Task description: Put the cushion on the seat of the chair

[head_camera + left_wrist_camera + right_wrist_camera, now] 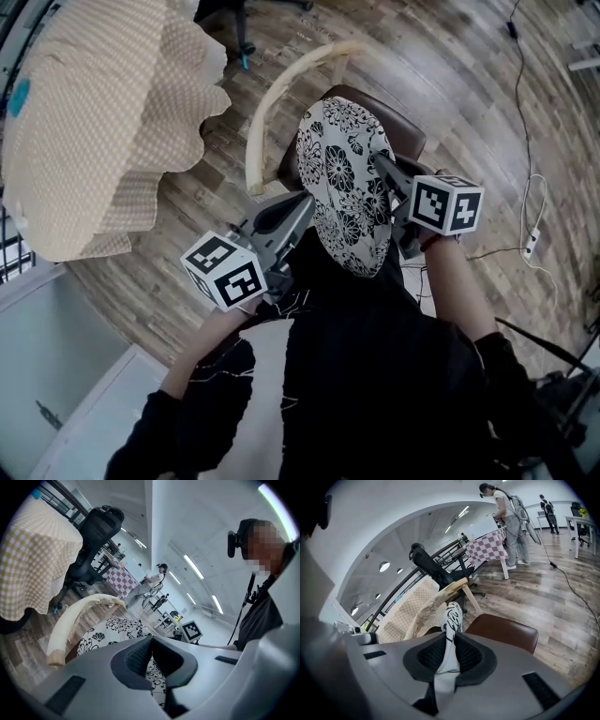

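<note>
Nearest in, the left gripper [302,214] sits at about 8 o'clock on the cushion [345,187]. Its pads are pressed together on the fabric edge, and the floral print shows just past and under them in its own view. The right gripper [382,169] is at about 3 o'clock. Its jaws are clamped hard on the opposite edge, and in its own view the cushion stands edge-on between the pads. So both are gripping and neither is empty.

The cushion is dead ahead at 12 o'clock, held between the two grippers right over the chair seat [405,129]. The brown seat peeks out at the cushion's 1 to 2 o'clock. I can't tell whether the underside is touching the seat yet.

On handling, my guess is that it's light and floppy, since the edge squashes thin in the jaws. It'll probably sag in the middle and could slide on that smooth seat. Two opposite rim grips like this look right to me, and one corner alone would let it fold.

Past the seat, the pale curved backrest [262,122] is at 10 to 11 o'clock. Further out at 10 o'clock there's a table under a checked cloth [103,122], and a black office chair [96,531] behind it.
</note>
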